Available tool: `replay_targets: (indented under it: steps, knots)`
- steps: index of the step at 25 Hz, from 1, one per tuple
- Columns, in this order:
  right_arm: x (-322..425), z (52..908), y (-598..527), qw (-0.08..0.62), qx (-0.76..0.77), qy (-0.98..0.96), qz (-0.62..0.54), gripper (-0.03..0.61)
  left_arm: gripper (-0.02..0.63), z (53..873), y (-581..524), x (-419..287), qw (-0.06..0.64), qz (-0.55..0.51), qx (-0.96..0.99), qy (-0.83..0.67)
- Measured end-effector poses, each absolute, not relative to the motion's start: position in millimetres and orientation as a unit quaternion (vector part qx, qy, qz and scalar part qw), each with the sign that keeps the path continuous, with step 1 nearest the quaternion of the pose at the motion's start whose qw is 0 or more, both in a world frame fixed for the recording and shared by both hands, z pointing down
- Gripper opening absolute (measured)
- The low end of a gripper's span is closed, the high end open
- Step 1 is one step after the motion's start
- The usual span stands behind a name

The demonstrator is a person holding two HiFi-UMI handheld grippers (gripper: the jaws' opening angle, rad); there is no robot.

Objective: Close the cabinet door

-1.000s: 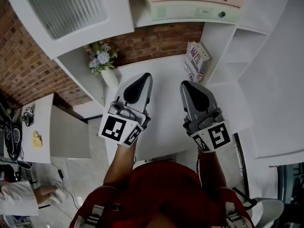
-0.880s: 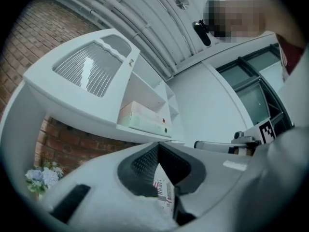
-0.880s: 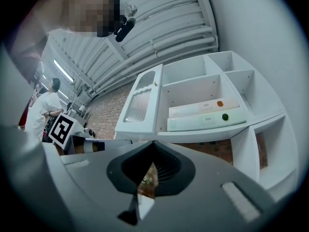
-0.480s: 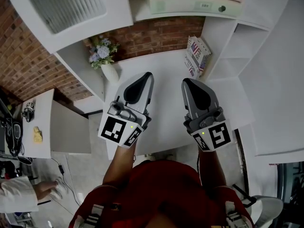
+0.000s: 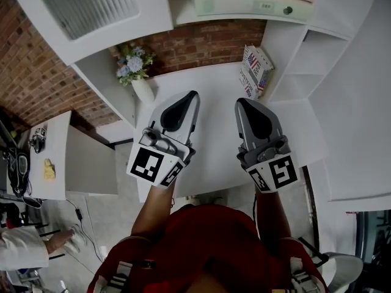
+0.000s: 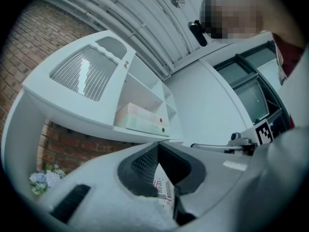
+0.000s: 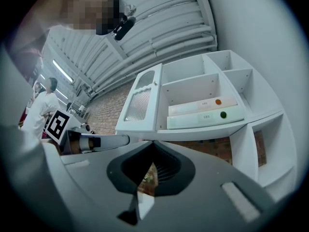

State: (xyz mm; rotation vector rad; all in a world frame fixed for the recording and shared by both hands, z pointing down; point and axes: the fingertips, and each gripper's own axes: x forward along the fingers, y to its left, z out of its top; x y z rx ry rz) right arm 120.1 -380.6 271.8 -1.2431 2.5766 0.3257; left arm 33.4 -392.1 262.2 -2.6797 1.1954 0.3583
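Left claw [image 5: 190,96] and right claw [image 5: 240,102] are hovering clenched, empty — door [image 5: 91,14] is standing open at 11 o'clock, likely needing a push shut.

White counter [image 5: 214,87]: flower vase [image 5: 143,91] at left, flag-printed box [image 5: 253,72] at right, well apart.

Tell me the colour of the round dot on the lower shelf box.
The round dot on the lower pale-green box is green; clearest in the head view.
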Motion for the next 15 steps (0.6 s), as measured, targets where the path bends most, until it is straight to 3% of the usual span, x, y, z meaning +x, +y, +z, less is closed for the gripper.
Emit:
replay_targets:
  steps: [15]
  knots:
    - [117.5, 266.5, -377.7, 0.136, -0.429, 0.885, 0.117, 0.012, 0.0, 260.2, -388.5, 29.7, 0.095, 0.121, -0.903, 0.402]
